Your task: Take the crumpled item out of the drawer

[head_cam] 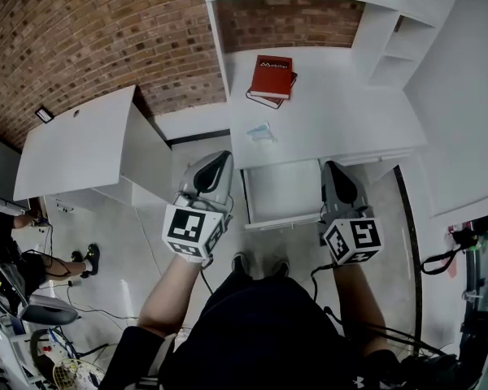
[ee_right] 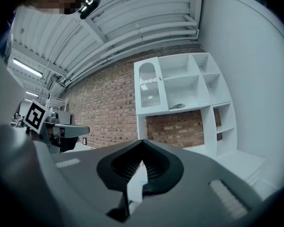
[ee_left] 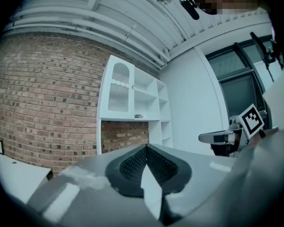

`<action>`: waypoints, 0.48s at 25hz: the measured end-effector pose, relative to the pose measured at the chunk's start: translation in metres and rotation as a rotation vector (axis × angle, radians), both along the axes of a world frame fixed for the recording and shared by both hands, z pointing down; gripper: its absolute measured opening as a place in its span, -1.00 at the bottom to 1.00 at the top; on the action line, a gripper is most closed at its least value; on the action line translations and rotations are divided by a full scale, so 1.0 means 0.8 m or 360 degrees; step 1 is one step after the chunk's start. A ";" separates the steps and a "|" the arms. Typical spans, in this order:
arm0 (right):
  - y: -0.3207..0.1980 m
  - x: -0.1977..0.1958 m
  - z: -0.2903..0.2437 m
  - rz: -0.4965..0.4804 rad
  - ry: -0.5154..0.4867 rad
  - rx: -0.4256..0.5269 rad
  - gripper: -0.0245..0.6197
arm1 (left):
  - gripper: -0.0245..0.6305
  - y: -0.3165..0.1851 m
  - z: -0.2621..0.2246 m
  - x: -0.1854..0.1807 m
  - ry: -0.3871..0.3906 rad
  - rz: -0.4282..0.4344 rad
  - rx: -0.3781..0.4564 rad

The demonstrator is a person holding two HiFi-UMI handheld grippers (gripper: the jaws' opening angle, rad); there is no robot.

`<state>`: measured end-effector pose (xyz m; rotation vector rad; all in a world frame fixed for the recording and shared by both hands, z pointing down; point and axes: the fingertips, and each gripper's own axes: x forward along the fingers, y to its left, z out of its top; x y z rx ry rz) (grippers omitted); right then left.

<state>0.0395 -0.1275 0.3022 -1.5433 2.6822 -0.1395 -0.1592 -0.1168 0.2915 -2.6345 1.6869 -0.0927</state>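
Observation:
A small crumpled pale blue-white item (head_cam: 261,132) lies on the white desk top (head_cam: 342,112), just behind the open drawer (head_cam: 281,220). The drawer's inside shows bare white. My left gripper (head_cam: 218,156) hovers at the drawer's left front corner, and its jaws meet at the tip with nothing between them (ee_left: 146,146). My right gripper (head_cam: 333,166) is at the drawer's right side, its jaws also closed together and holding nothing (ee_right: 142,141). Both point level toward the desk and the brick wall. Neither touches the crumpled item.
A red book (head_cam: 272,77) rests on a darker one further back on the desk. White shelving (head_cam: 394,43) rises at the desk's back right. A second white table (head_cam: 81,140) stands to the left. Cables (head_cam: 439,258) run over the floor, and my feet (head_cam: 260,263) are below the drawer.

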 end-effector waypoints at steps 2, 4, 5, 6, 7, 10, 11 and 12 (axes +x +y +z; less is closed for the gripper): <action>-0.001 -0.004 -0.001 0.0013 0.0010 0.0008 -0.92 | -0.92 -0.002 0.000 -0.006 0.0008 0.0005 -0.0002; -0.001 -0.006 -0.002 0.0021 0.0016 0.0011 -0.92 | -0.92 -0.004 0.002 -0.008 0.0015 0.0016 -0.0002; 0.000 -0.007 -0.003 0.0022 0.0017 0.0013 -0.92 | -0.92 -0.005 0.002 -0.008 0.0019 0.0022 -0.0003; 0.000 -0.008 -0.004 0.0023 0.0019 0.0015 -0.92 | -0.92 -0.006 0.003 -0.009 0.0023 0.0026 -0.0005; -0.001 -0.009 -0.006 0.0024 0.0022 0.0018 -0.92 | -0.92 -0.007 0.004 -0.009 0.0026 0.0030 -0.0007; -0.002 -0.014 -0.009 0.0029 0.0031 0.0026 -0.92 | -0.92 -0.011 0.005 -0.012 0.0029 0.0041 -0.0016; -0.003 -0.015 -0.009 0.0031 0.0034 0.0027 -0.92 | -0.92 -0.011 0.006 -0.013 0.0030 0.0044 -0.0018; -0.003 -0.017 -0.009 0.0031 0.0035 0.0028 -0.92 | -0.92 -0.012 0.006 -0.014 0.0030 0.0047 -0.0020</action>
